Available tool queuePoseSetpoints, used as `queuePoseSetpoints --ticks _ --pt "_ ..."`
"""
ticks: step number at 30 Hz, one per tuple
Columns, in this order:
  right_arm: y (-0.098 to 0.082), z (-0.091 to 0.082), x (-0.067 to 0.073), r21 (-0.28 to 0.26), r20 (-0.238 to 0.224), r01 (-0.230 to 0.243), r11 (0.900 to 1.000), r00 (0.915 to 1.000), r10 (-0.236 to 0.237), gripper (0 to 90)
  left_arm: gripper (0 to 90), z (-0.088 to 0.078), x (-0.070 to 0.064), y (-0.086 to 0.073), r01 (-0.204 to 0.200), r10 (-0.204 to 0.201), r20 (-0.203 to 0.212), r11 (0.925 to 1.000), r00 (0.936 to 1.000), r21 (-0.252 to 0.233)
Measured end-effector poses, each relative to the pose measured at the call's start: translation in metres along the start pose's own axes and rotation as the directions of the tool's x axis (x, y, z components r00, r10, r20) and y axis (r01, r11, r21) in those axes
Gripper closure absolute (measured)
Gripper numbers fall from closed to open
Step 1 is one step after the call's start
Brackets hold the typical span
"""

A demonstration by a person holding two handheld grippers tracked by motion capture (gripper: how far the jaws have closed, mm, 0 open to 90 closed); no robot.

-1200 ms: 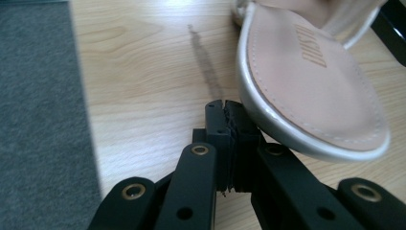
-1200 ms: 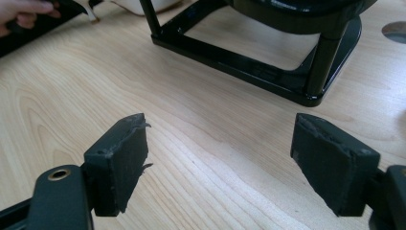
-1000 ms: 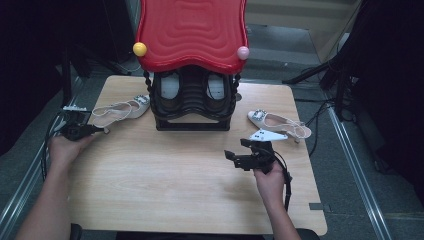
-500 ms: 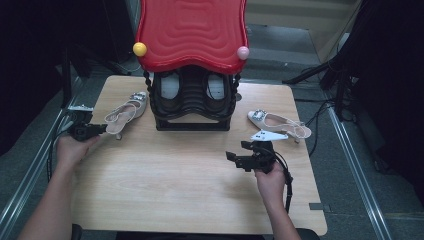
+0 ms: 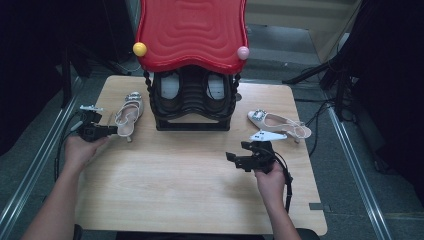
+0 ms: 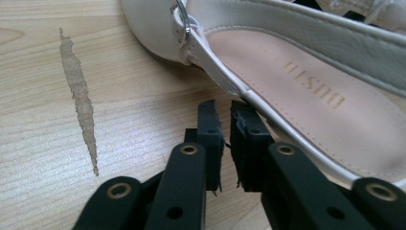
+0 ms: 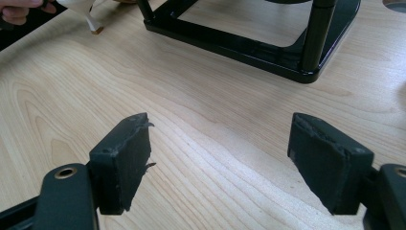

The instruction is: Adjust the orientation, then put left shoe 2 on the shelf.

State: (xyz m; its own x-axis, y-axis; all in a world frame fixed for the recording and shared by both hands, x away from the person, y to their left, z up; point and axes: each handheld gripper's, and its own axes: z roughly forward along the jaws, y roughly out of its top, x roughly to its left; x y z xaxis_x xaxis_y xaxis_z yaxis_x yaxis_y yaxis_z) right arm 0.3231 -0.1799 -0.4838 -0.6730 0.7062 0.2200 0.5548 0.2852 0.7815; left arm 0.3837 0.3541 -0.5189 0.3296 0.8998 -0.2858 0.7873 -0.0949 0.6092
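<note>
My left gripper [image 5: 107,131] sat near the tabletop's [image 5: 190,190] left edge, at the heel of the left shoe [image 5: 128,114]. Its jaws had just been opening; in the left gripper view a narrow gap showed between them with nothing in it, and one pad [image 6: 249,139] lay against the slingback strap [image 6: 230,86], so I judged the shoe let go. It rested on the tabletop, toe toward the far edge, just beside the black rack [image 5: 192,105] under the red top [image 5: 192,32], probably lined up that way for shelving. My right gripper [image 5: 239,159] hovered over bare wood toward the right edge, jaws spread wide and empty, pointing toward the rack's base. The other shoe [image 5: 280,124] lay near the right edge, just beyond it, perhaps its next pick. Two more shoes seemed to sit in the rack, though the shadow made that hard to confirm.
</note>
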Motion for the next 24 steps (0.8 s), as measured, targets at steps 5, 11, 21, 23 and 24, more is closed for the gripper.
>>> queuePoseSetpoints --ticks 5,11,21,23,24 --pt "0.000 0.000 -0.001 0.005 0.002 -0.007 1.000 1.0000 0.007 23.7 64.3 -0.007 0.004 0.001 0.055 -0.054 -0.016 0.9984 0.9984 0.013" --pt "0.000 0.000 -0.001 0.009 0.004 -0.001 1.000 1.0000 0.001 23.7 56.7 -0.014 0.007 0.004 0.059 -0.059 -0.024 0.9982 0.9980 -0.010" --pt "0.000 0.002 0.000 0.014 0.002 -0.003 1.000 1.0000 0.003 23.7 45.9 -0.025 0.007 0.014 0.066 -0.067 -0.024 0.9974 0.9975 -0.029" --pt "0.000 0.002 0.000 0.014 0.003 0.002 1.000 1.0000 -0.002 23.7 46.0 -0.026 0.006 0.016 0.068 -0.069 -0.022 0.9968 0.9973 -0.042" --pt "0.000 0.002 0.000 0.015 0.004 0.002 1.000 1.0000 -0.002 23.7 46.1 -0.027 0.006 0.017 0.074 -0.075 -0.021 0.9964 0.9970 -0.043"
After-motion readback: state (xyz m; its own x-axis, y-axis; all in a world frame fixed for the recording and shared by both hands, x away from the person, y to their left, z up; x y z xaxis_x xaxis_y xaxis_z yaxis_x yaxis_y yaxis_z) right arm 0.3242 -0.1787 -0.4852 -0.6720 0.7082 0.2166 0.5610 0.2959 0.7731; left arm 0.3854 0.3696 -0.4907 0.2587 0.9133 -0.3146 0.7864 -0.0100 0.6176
